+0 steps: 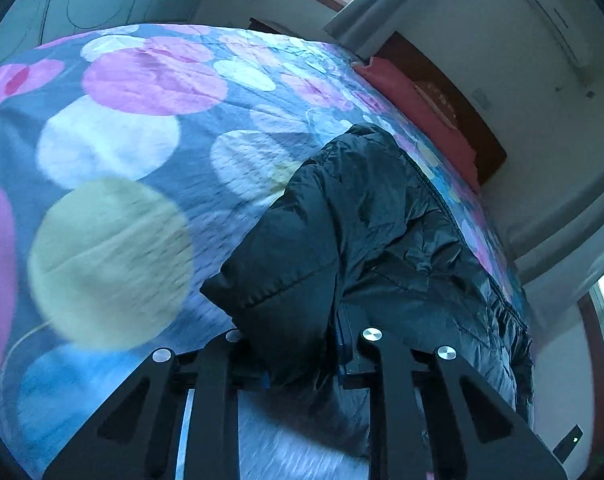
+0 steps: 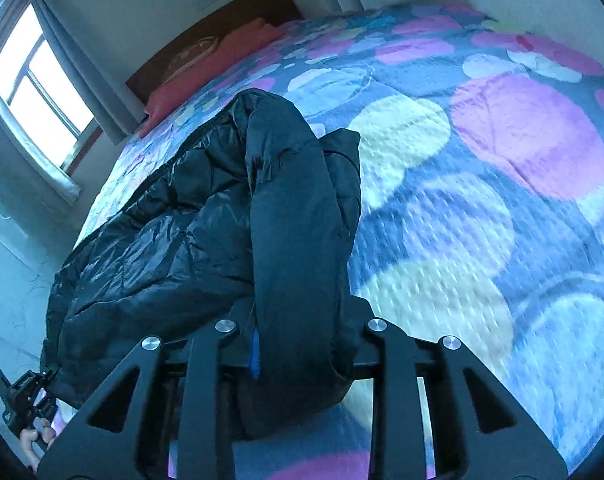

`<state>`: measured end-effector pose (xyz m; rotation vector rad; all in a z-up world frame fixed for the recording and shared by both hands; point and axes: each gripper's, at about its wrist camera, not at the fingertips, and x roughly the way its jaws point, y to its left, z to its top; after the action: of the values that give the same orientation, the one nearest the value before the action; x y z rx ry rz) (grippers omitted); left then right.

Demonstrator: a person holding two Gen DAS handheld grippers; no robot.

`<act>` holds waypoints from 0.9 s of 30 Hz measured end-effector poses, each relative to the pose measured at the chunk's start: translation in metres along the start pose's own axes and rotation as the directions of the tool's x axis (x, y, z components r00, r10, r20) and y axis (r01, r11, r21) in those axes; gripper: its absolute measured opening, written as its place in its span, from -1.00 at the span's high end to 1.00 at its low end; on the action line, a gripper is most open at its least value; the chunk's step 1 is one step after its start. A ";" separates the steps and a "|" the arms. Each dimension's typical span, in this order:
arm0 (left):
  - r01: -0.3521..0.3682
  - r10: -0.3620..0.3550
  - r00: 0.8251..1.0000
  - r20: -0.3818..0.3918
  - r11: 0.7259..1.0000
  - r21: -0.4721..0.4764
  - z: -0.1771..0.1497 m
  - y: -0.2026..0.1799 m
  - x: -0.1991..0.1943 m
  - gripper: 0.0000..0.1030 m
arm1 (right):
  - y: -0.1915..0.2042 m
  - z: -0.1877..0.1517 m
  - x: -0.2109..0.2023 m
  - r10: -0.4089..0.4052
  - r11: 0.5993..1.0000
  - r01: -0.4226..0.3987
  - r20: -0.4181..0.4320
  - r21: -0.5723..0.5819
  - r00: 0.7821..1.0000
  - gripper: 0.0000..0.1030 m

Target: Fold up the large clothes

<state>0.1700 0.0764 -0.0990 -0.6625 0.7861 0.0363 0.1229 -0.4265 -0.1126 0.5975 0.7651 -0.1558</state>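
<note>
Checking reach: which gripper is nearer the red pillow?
Hard to call. The left gripper and right gripper each clamp the black jacket, with the red pillow far beyond both.

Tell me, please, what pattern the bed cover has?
The bed cover has large pink, white and pale yellow circles on blue-grey, clearest in the right wrist view.

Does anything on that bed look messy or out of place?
Only the black puffer jacket: it lies bunched and creased near the edge of the spotted quilt, part of it lifted between both grippers, left and right. Nothing looks torn or spilled.
</note>
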 end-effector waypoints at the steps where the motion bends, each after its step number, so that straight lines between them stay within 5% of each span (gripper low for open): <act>1: 0.001 -0.001 1.000 -0.003 1.000 -0.003 -0.001 0.001 -0.003 0.57 | -0.002 -0.004 -0.004 0.006 1.000 -0.006 -0.007 0.003 1.000 0.48; 20: -0.005 0.006 0.999 -0.046 1.000 0.015 -0.059 0.055 -0.084 0.54 | -0.026 -0.081 -0.078 -0.009 0.997 0.004 -0.059 -0.078 0.998 0.41; 27: -0.040 0.042 0.997 -0.062 0.999 0.034 -0.059 0.057 -0.091 0.24 | -0.026 -0.079 -0.084 -0.048 0.996 0.044 -0.056 -0.080 0.997 0.15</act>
<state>0.0516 0.1072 -0.0996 -0.6191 0.8595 0.0404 0.0065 -0.4103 -0.1109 0.5113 0.8382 -0.1505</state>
